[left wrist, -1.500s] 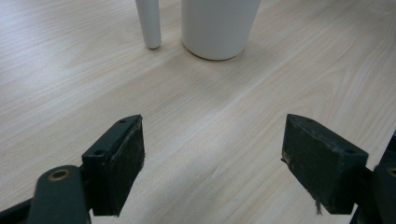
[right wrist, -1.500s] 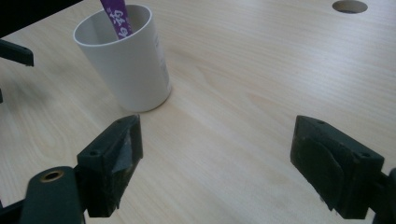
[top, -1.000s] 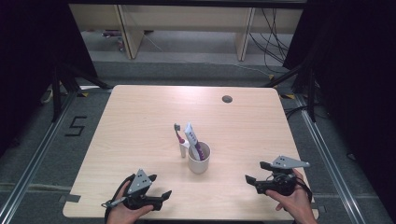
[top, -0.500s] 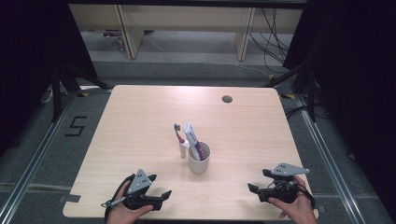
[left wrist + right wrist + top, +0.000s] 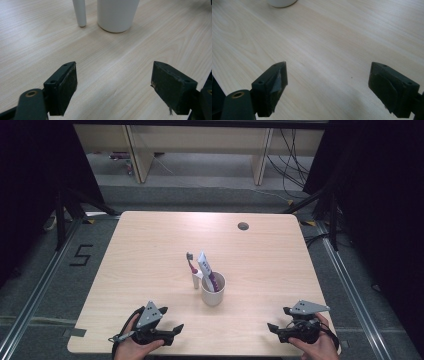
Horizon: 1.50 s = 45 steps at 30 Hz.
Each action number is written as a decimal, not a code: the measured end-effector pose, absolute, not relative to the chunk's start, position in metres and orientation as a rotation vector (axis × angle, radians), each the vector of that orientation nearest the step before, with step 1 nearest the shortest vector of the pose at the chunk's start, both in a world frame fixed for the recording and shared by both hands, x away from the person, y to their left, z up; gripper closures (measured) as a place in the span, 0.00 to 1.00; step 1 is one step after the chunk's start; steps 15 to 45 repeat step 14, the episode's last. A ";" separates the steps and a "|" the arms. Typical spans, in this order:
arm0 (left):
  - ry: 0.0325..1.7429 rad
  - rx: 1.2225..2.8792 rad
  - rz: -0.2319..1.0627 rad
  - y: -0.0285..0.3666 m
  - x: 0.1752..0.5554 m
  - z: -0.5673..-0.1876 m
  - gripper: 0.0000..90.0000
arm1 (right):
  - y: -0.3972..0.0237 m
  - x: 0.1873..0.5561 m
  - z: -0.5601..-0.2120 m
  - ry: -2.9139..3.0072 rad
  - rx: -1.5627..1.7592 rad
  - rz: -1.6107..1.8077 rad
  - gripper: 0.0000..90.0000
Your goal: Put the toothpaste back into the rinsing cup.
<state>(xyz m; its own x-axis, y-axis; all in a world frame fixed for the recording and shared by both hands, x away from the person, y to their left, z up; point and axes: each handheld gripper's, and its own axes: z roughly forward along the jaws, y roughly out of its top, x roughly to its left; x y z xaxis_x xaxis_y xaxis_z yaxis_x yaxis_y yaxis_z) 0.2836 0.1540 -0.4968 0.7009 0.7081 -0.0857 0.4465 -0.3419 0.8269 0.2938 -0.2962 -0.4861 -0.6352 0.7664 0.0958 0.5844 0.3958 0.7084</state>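
Observation:
A white cup (image 5: 212, 292) stands at the middle of the wooden table (image 5: 150, 245); a white and blue tube (image 5: 204, 264) and a purple item stick up out of it. Just left of the cup a toothbrush (image 5: 192, 269) with a white handle stands upright on the table. The left gripper view has the cup's base (image 5: 117, 15) and the handle's foot (image 5: 79, 12) straight ahead. My left gripper (image 5: 175, 328) (image 5: 113, 85) rests near the front edge, open and holding nothing. My right gripper (image 5: 272, 328) (image 5: 328, 85) sits at the front right, open over bare wood, with the cup's edge (image 5: 282, 3) at the top.
A dark round hole (image 5: 243, 226) marks the table's far side. Beyond the table are wooden shelf frames (image 5: 135, 155) and trailing cables (image 5: 295, 150). A "5" (image 5: 81, 255) is marked on the floor at the left. Metal rails run along both sides.
My right gripper has drawn back toward the table's front edge. The left gripper has hardly moved, and both stay open.

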 end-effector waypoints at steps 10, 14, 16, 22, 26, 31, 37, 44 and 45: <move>0.887 1.993 0.361 0.154 0.284 -0.497 0.23 | -0.302 0.290 -0.488 2.431 1.171 1.070 0.18; 0.884 2.001 0.363 0.154 0.284 -0.497 0.23 | -0.303 0.291 -0.489 2.425 1.160 1.069 0.18; 0.884 2.001 0.363 0.154 0.284 -0.497 0.23 | -0.303 0.291 -0.489 2.425 1.160 1.069 0.18; 0.884 2.001 0.363 0.154 0.284 -0.497 0.23 | -0.303 0.291 -0.489 2.425 1.160 1.069 0.18; 0.884 2.001 0.363 0.154 0.284 -0.497 0.23 | -0.303 0.291 -0.489 2.425 1.160 1.069 0.18; 0.884 2.001 0.363 0.154 0.284 -0.497 0.23 | -0.303 0.291 -0.489 2.425 1.160 1.069 0.18; 0.884 2.001 0.363 0.154 0.284 -0.497 0.23 | -0.303 0.291 -0.489 2.425 1.160 1.069 0.18; 0.884 2.001 0.363 0.154 0.284 -0.497 0.23 | -0.303 0.291 -0.489 2.425 1.160 1.069 0.18; 0.884 2.001 0.363 0.154 0.284 -0.497 0.23 | -0.303 0.291 -0.489 2.425 1.160 1.069 0.18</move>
